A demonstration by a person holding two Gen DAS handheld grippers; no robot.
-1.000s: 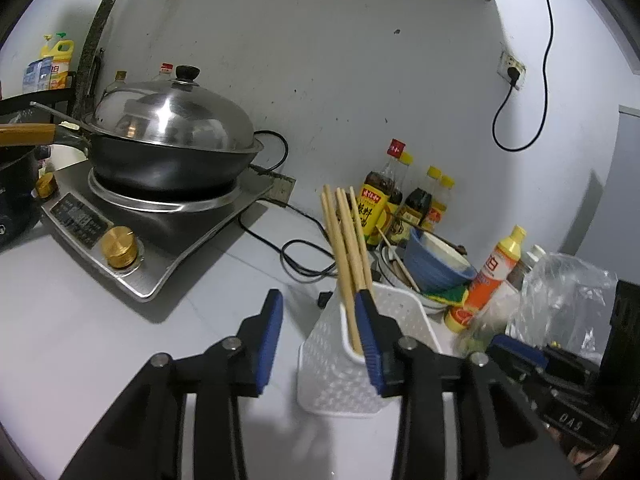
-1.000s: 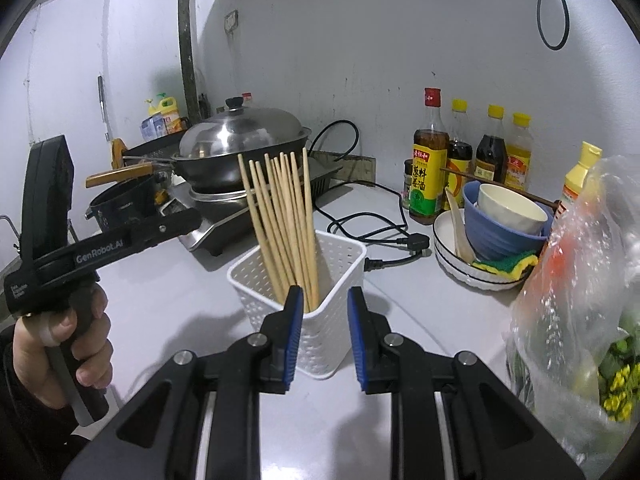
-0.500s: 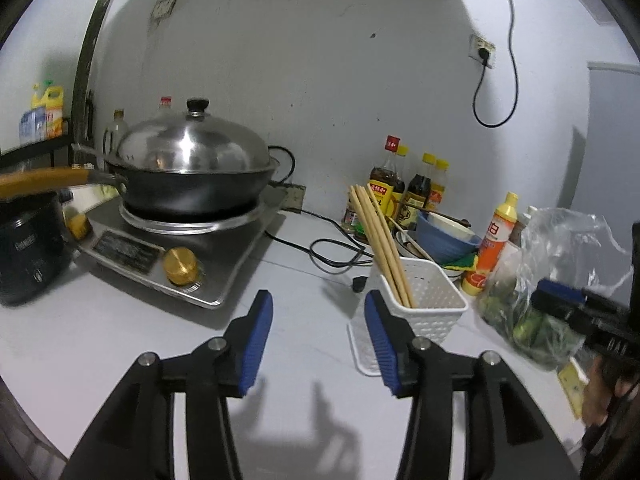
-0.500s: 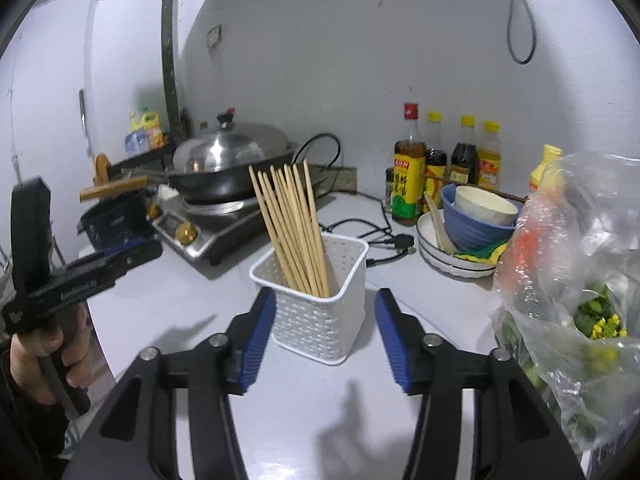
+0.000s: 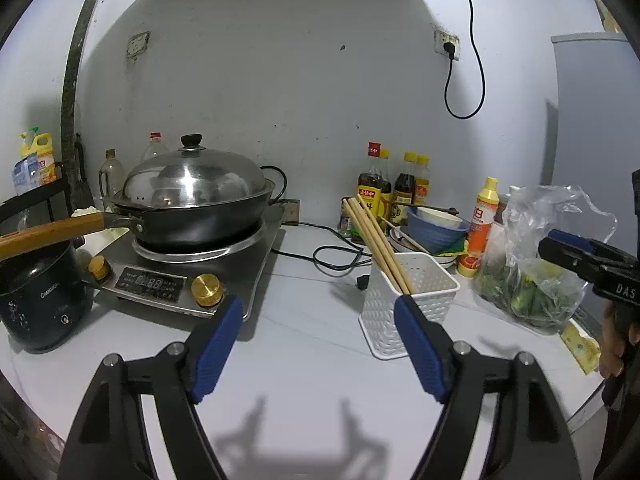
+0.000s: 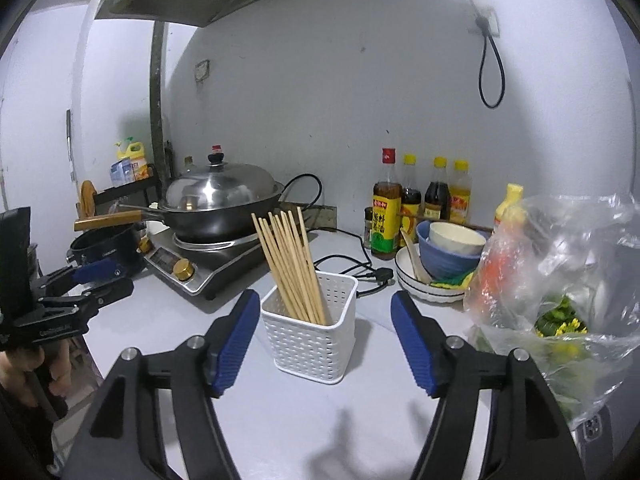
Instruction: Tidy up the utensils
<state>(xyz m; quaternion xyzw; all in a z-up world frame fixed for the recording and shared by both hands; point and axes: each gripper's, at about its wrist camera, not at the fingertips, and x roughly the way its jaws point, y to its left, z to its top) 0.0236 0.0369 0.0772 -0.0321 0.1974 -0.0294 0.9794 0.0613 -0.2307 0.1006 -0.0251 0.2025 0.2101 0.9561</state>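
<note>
The left gripper (image 5: 318, 344) hangs over bare white countertop (image 5: 304, 344), its blue-padded jaws spread wide and opening further, with nothing between them. Its right pad overlaps the near corner of the white perforated utensil basket (image 5: 424, 288) in the left wrist view, but whether it touches cannot be told. From the right wrist view the same tool shows at 9 o'clock, held in a hand (image 6: 28, 372).

The right gripper (image 6: 324, 344) also stands with jaws apart and opening; the basket (image 6: 310, 340) sits framed between the pads at 12 o'clock, beyond the tips and clear of both. A bundle of wooden chopsticks (image 6: 292, 264) stands in the basket, leaning toward 11 o'clock, tips fanned above the rim.

Past the basket, at 10 o'clock in the right wrist view, a lidded wok (image 6: 220, 204) with a wooden handle rests on an induction cooker (image 6: 200, 260); a small black pot (image 6: 108, 248) stands just left of it. A black power cord (image 6: 352, 268) loops on the counter behind the basket. At 1 o'clock a row of sauce bottles (image 6: 416, 204) lines the wall, with a blue bowl (image 6: 448, 260) stacked in white dishes just in front. At 3 o'clock a clear plastic bag of greens (image 6: 560, 300) sits beside the right jaw.
</note>
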